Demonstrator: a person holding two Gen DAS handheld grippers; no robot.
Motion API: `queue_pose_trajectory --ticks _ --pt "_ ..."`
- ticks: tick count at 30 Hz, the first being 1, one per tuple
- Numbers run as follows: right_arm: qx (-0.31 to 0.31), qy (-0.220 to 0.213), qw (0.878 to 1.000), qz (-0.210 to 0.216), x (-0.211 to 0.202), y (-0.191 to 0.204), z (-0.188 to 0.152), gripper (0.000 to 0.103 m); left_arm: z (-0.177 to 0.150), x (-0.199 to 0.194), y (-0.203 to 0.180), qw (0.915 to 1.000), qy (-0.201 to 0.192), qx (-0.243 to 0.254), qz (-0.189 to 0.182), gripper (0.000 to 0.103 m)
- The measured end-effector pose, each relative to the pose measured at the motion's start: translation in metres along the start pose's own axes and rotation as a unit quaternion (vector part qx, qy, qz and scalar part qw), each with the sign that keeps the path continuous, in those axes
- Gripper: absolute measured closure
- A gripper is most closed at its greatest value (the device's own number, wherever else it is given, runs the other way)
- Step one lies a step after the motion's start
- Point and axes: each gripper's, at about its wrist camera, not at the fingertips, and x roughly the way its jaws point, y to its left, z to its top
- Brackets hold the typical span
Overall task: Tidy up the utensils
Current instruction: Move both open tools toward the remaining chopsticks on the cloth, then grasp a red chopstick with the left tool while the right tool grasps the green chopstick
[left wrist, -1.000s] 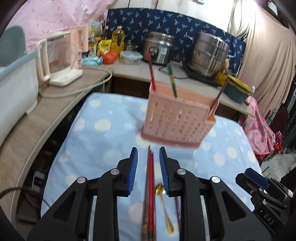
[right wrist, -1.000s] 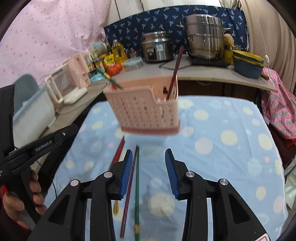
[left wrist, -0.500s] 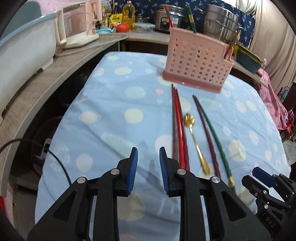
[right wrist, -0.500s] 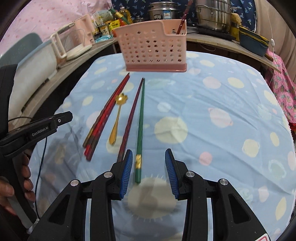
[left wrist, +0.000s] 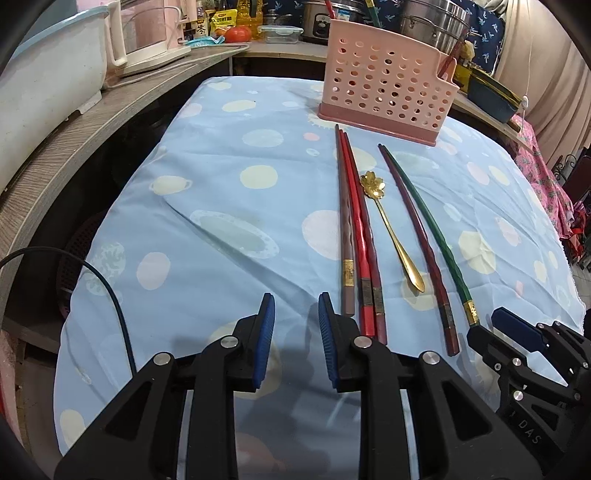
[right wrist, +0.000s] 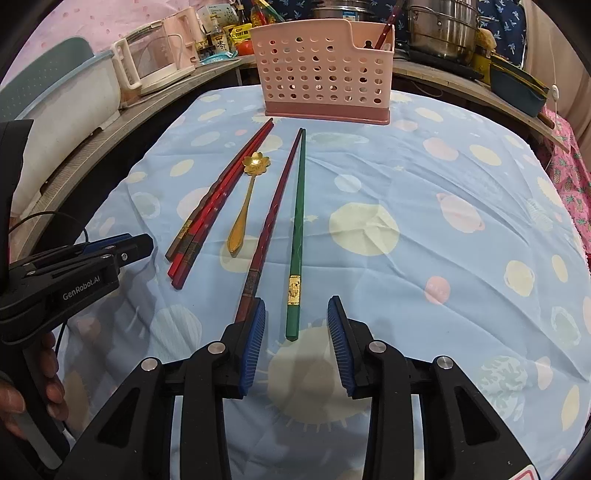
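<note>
On the blue dotted cloth lie three chopsticks side by side, a gold flower spoon, a dark red chopstick and a green chopstick. Behind them stands a pink perforated holder with a few utensils in it. My left gripper is open and empty, just left of the brown chopstick's near end. The jaws of my right gripper are closing. The green chopstick's near end lies between them, untouched by the pads.
A curved wooden counter runs along the left and back, bearing a white tub, a clear kettle, bottles and steel pots. A black cable hangs at the cloth's left edge. A hand holds the left gripper's handle.
Both grippers have come down toward the cloth and tipped downward. The chopsticks' near ends now sit by the fingertips, and the holder appears farther off.
</note>
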Motion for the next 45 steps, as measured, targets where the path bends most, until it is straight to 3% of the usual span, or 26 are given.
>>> queue_pose_trajectory --ticks 5,13,45 --pt "0.000 0.003 1.000 -0.002 0.005 -0.002 0.000 0.071 0.000 0.002 -0.006 1.0000 0.000 0.007 -0.002 0.069" --pt "0.002 0.005 1.000 -0.005 0.010 -0.004 0.003 0.077 0.000 0.009 -0.006 1.0000 0.007 0.005 0.000 0.069" --pt "0.007 0.005 1.000 0.000 0.013 -0.007 0.009 0.077 0.007 0.015 -0.015 0.9996 0.002 0.003 -0.028 0.069"
